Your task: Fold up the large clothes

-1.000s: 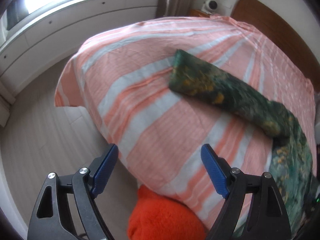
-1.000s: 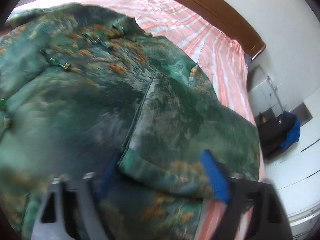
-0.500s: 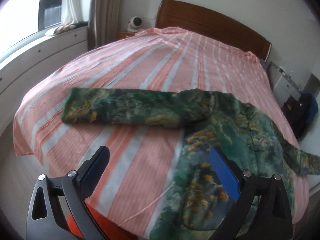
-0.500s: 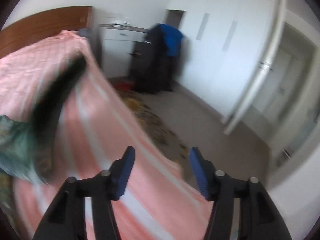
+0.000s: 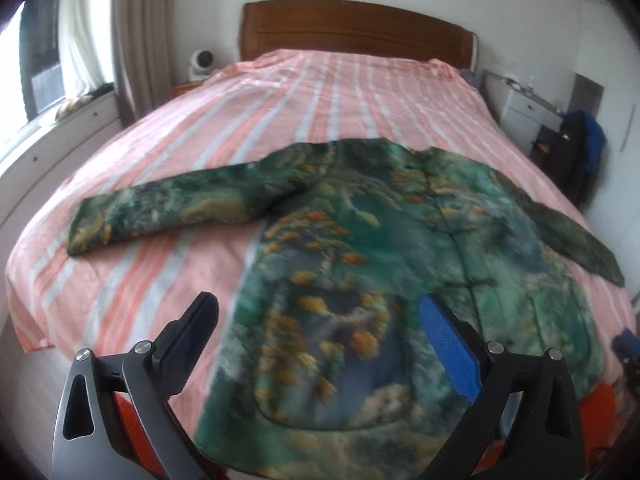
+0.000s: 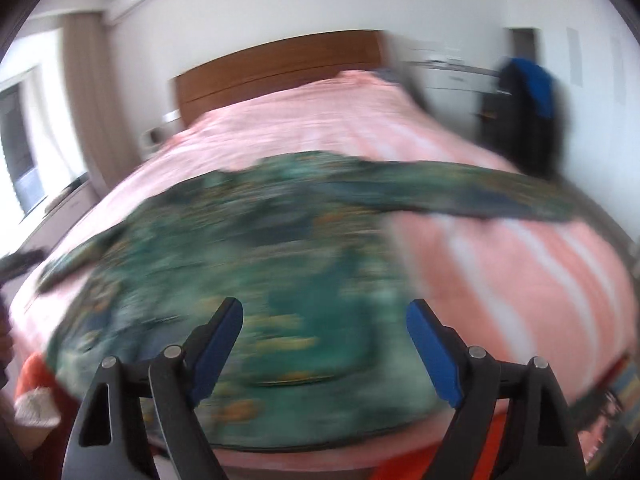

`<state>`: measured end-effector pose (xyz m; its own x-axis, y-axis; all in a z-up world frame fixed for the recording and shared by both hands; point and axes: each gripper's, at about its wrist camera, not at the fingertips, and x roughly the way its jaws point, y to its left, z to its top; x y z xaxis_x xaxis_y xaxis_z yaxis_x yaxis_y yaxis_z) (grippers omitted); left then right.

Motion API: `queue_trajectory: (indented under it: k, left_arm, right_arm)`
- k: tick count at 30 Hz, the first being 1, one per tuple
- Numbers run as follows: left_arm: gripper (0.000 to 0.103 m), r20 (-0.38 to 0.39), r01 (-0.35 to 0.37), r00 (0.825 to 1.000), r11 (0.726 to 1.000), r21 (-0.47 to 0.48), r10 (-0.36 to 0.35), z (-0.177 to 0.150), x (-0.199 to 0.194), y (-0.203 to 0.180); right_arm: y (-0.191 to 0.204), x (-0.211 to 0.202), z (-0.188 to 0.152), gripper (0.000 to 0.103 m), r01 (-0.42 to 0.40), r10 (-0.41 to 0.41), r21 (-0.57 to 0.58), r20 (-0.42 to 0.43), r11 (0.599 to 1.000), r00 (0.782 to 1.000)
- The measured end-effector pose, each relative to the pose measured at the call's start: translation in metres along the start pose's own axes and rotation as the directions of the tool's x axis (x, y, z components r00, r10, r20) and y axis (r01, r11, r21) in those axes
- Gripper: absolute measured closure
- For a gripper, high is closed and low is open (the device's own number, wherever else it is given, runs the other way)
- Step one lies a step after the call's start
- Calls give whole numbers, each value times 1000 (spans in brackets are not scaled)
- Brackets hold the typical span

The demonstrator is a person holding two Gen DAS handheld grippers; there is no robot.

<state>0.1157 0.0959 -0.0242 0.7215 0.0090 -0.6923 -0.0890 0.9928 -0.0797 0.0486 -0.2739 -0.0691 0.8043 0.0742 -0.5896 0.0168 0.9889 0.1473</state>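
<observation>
A green patterned jacket with orange blotches [image 5: 360,248] lies spread flat on the pink striped bed [image 5: 280,112], both sleeves stretched out to the sides. In the left wrist view my left gripper [image 5: 320,320] hovers above the jacket's lower hem, open, with nothing between its blue pads. The right wrist view is blurred by motion; there the same jacket [image 6: 240,248] fills the near half of the bed [image 6: 500,260]. My right gripper [image 6: 324,328] hangs above the hem as well; its jaws are opening and hold nothing.
A wooden headboard [image 5: 352,28] stands at the far end. A white dresser and a dark and blue garment on a chair [image 5: 576,148] are at the right. A window ledge [image 5: 48,128] runs along the left. Orange fabric [image 5: 604,404] shows at the bed's near edge.
Both views have swung round to face the bed from its foot, with the whole jacket now in sight. The right gripper let go of the jacket fabric and its jaws spread wider.
</observation>
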Motion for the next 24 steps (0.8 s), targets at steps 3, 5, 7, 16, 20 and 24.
queue_trajectory:
  k: [3,5,7,16,20,24]
  left_arm:
    - [0,-24,86,996,996,28,-85,-7,-6,-11]
    - [0,-16,114,993,993,34,-114,-11,-12,-16]
    - [0,15,129,991,991,35,-130,-12,-20,-18]
    - [0,99,171,979,984,52,-175,-2,-46,-28]
    - [0,80,196,977,979,53,-199,-11,-44,-30]
    - [1,69,202,976,977,68,-207,-18,-42,-35]
  right_arm:
    - [34,-2,0,16,-70,69,-84,-10,994,998]
    - [38,-1,4,9,-72,72,-97,-7,993,997]
    - [37,-4,15,7,-80,81,-64,5,995,997]
    - [57,-11,21,4,-51,54,-56,53,997,997]
    - [62,-4,14,4,-52,54,-83,15,995,998]
    - [61,1,11,4,-48,48,-74,-1,996,999]
